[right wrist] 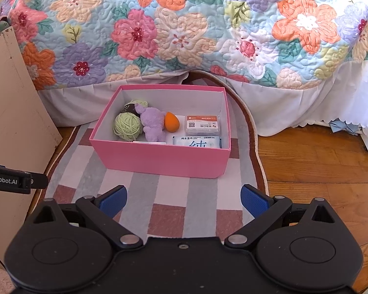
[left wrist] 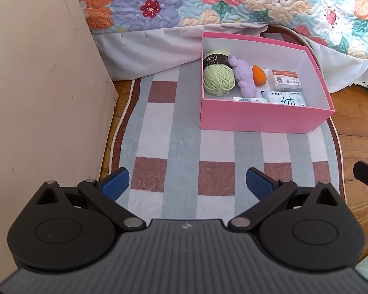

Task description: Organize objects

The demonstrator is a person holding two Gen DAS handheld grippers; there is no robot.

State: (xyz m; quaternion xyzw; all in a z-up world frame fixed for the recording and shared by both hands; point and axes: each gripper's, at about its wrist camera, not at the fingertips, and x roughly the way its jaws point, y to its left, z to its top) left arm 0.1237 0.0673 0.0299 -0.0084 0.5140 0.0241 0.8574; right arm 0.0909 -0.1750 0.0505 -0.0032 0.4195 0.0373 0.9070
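Observation:
A pink box (left wrist: 252, 120) (right wrist: 159, 161) stands on a checked rug by the bed. Inside lie a green yarn ball (left wrist: 218, 78) (right wrist: 127, 126), a purple plush toy (left wrist: 244, 79) (right wrist: 153, 125), an orange sponge egg (left wrist: 259, 75) (right wrist: 171, 121), a small clear case with an orange label (left wrist: 285, 80) (right wrist: 202, 123) and a wet-wipes pack (left wrist: 285, 99) (right wrist: 197, 143). My left gripper (left wrist: 187, 183) is open and empty over the rug, short of the box. My right gripper (right wrist: 184, 201) is open and empty in front of the box.
The checked rug (left wrist: 184, 147) (right wrist: 171, 196) lies on a wooden floor (right wrist: 319, 166). A floral quilt (right wrist: 184, 29) hangs over the bed behind the box. A beige cabinet (left wrist: 36, 98) (right wrist: 12, 110) stands at the left.

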